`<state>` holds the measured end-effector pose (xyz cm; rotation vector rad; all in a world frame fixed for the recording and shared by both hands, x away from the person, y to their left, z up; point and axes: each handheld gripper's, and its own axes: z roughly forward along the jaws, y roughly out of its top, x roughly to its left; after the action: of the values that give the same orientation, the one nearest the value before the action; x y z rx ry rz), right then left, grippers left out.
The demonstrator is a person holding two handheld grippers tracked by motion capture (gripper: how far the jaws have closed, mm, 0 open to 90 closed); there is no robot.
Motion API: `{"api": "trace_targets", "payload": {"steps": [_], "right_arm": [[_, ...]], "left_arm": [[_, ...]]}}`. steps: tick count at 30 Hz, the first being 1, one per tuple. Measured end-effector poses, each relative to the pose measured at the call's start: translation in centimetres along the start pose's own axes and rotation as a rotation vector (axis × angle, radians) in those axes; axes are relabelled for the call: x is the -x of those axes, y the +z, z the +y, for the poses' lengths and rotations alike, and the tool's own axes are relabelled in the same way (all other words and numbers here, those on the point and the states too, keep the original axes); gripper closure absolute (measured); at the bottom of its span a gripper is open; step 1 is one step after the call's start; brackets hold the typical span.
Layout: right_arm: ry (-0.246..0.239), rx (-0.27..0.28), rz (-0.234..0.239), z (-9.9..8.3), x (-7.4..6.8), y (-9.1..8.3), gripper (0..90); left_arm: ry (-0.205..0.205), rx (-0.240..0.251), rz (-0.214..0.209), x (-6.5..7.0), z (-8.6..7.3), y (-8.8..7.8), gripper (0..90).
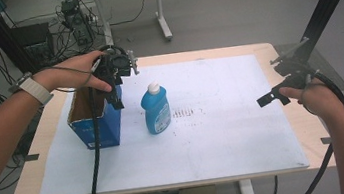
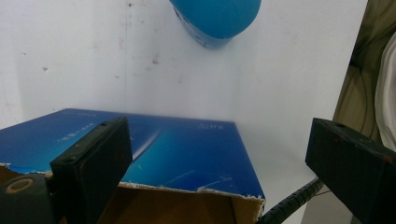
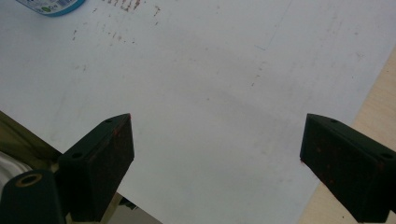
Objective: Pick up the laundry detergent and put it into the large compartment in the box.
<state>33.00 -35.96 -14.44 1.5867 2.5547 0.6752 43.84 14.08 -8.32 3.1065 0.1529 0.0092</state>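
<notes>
While the left gripper [image 1: 114, 87] hangs with jaws spread and empty over the open top of the blue box [image 1: 97, 124], the blue bottle [image 1: 156, 108] stands upright just beside it, toward the worktop's [image 1: 274, 47] middle, long axis vertical, white cap up. The right gripper [image 1: 274, 94], also spread and empty, is well apart, so the left looks better placed.
</notes>
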Motion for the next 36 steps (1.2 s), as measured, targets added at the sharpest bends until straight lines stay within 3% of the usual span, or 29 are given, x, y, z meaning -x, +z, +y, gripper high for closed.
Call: {"api": "trace_targets", "payload": {"steps": [36], "right_arm": [[-0.001,0.007,-0.001,-0.18,-0.18,-0.24,9.9]], "left_arm": [[-0.025,0.006,0.006,0.36,-0.23,-0.39,7.7]]}}
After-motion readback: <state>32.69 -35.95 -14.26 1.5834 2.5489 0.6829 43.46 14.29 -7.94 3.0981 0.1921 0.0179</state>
